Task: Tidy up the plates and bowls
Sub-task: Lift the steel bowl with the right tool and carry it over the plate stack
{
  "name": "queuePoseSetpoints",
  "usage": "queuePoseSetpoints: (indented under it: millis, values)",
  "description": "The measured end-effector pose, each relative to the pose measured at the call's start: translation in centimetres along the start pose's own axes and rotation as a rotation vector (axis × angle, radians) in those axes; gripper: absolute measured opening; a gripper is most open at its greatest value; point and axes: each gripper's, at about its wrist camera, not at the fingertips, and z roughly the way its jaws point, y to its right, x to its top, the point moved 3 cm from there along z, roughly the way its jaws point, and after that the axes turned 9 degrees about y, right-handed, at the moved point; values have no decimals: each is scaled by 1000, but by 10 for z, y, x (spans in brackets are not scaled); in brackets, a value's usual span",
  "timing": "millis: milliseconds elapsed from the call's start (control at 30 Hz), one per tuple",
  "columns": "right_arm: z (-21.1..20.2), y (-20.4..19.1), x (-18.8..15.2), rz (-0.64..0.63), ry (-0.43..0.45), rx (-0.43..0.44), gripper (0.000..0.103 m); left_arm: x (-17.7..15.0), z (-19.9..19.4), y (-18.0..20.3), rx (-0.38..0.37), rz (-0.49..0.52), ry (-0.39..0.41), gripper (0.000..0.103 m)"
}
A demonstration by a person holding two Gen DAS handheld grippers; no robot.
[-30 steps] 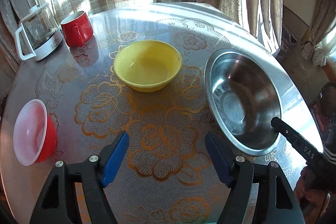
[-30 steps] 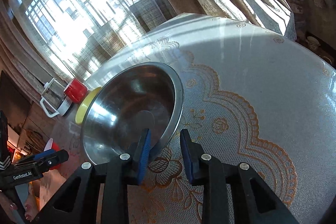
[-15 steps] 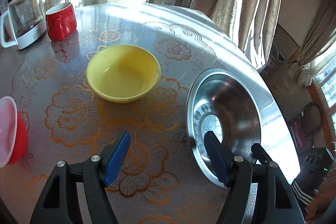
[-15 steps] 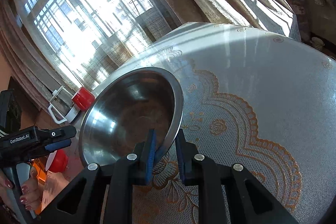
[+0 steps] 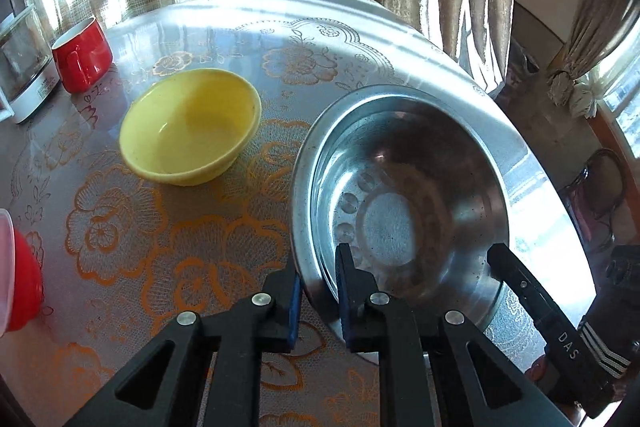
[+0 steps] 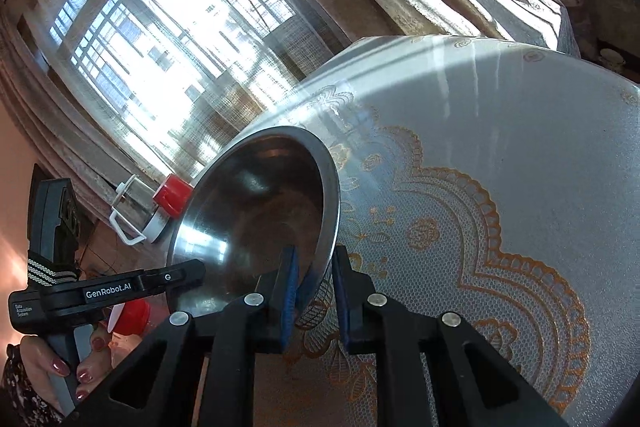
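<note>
Both grippers are clamped on the steel bowl (image 5: 400, 203): the left gripper (image 5: 318, 301) has just closed its jaws over the near rim, one pad inside and one outside, and the right gripper (image 6: 314, 301) pinches the rim on the opposite side, its jaws having closed further too. In the right wrist view the bowl looks tilted, so the lift seems barely begun. Nothing is stacked yet, by my reading. Ahead and left of the left gripper, the yellow bowl (image 5: 192, 133) sits alone on the table (image 5: 460, 67). Further left, at the frame edge, a red bowl (image 5: 18, 279) waits, also apart.
</note>
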Motion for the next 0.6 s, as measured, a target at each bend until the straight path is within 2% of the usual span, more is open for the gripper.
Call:
queuePoseSetpoints:
  millis: [267, 600]
  values:
    - [-12, 1, -7, 7, 1, 12, 14, -17, -12, -1, -6, -7, -10, 16]
    - [-37, 14, -15, 61, 41, 2, 14, -37, -35, 21, -29, -1, -6, 18]
